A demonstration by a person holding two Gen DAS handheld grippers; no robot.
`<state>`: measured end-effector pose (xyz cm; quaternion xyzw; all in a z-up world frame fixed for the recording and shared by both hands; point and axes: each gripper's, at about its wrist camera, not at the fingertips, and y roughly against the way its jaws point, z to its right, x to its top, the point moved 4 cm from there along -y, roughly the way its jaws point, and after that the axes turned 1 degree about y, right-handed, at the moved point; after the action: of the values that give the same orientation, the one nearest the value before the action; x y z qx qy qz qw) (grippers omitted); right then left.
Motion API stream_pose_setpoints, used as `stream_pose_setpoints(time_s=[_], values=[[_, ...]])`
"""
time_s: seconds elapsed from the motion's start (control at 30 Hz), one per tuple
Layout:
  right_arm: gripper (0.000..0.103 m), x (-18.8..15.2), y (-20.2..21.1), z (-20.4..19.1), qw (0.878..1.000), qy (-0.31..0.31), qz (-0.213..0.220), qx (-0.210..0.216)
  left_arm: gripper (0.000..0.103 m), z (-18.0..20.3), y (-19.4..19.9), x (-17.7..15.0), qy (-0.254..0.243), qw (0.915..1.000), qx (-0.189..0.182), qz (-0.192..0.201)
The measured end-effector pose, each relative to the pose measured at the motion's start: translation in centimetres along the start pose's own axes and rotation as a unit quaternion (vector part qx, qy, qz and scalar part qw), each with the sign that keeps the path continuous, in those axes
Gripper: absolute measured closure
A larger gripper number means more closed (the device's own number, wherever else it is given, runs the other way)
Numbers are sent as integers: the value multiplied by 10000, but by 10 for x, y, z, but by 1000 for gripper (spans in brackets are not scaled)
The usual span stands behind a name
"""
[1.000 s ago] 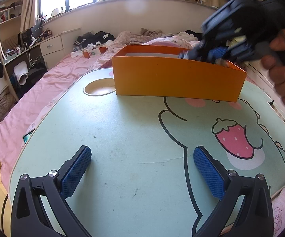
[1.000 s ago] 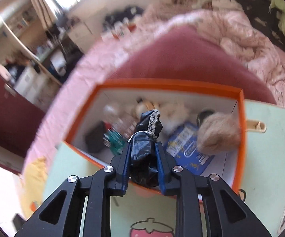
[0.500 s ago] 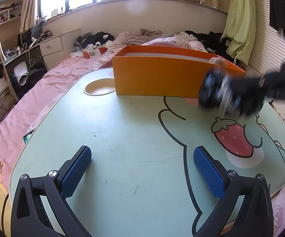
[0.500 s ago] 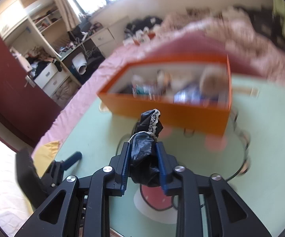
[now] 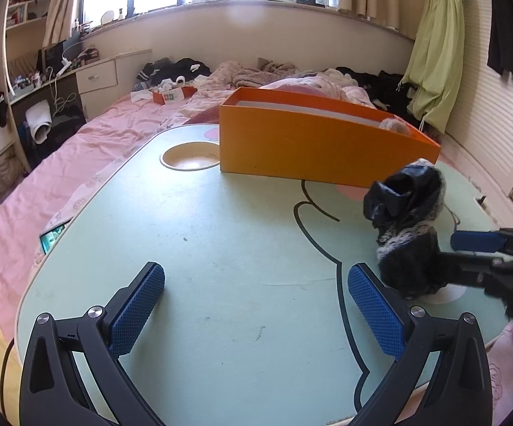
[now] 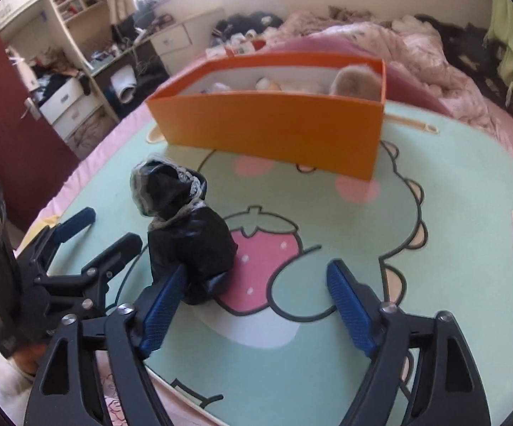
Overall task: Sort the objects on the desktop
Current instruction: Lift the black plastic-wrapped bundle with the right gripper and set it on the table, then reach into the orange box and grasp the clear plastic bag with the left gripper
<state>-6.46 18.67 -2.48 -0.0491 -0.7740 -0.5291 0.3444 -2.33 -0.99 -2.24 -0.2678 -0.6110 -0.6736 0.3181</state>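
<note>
The black bag (image 6: 189,245), a second ago pinched in the right gripper (image 6: 256,305) over the orange box (image 6: 274,127), now stands on the green table (image 6: 434,234), at the left edge of its strawberry print, near of the box. The right jaws have just been opening and now stand wide; the left pad looks to be just touching the bag. The left gripper (image 5: 256,316), wide and empty, hovers over the table's near left.

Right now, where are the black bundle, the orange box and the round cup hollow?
black bundle (image 6: 192,245): right wrist view, on its lower body.
orange box (image 5: 309,149): left wrist view, on its near wall.
round cup hollow (image 5: 189,158): left wrist view, on its floor.
</note>
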Motion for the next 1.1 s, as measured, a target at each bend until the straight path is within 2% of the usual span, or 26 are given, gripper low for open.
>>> stream_pose_setpoints(time_s=[0.13,0.23,0.37,0.43,0.5,0.57,0.6,0.63,0.67,0.7,0.77,0.83,0.9,0.97,1.0,1.1], values=[[2,-5,-9,-8,9985,356,-66,-412,3,-8,4,7,181,9997,-193,4],[0,-7,-16,-15,9957,685,-136,-611,9,-16,11,27,339,9986,-403,50],[0,-7,-17,-12,9959,672,-135,-586,19,-24,20,76,500,9950,-852,128],[0,-6,-17,-10,9959,674,-140,-579,26,-24,18,110,461,9922,-1161,55],[0,-7,-17,-10,9959,677,-140,-579,29,-18,8,142,313,9914,-1269,-51],[0,-7,-17,-9,9960,674,-138,-575,52,-8,-14,168,69,9909,-1281,-413],[0,-7,-17,-8,9960,668,-137,-577,57,-3,-29,179,7,9886,-1317,-729],[0,-7,-17,-9,9960,670,-135,-581,68,2,-43,185,-20,9857,-1361,-989],[0,-6,-17,-8,9960,666,-133,-584,73,7,-63,191,-62,9825,-1337,-1296],[0,-6,-17,-6,9961,653,-129,-585,74,11,-77,194,-93,9814,-1230,-1470],[0,-5,-17,-4,9961,651,-119,-575,74,17,-105,195,-267,9815,-794,-1720],[0,-5,-17,-4,9961,648,-121,-583,77,24,-126,189,-413,9783,-618,-1934],[0,-4,-17,-5,9962,646,-110,-571,83,32,-144,183,-447,9733,-509,-2193],[0,-6,-16,-6,9962,650,-98,-567,85,34,-152,176,-485,9720,-353,-2270],[0,-5,-16,-6,9962,652,-99,-570,85,35,-157,173,-554,9723,-153,-2264],[0,-8,-14,-10,9963,629,-85,-587,85,40,-159,171,-756,9744,203,-2109]])
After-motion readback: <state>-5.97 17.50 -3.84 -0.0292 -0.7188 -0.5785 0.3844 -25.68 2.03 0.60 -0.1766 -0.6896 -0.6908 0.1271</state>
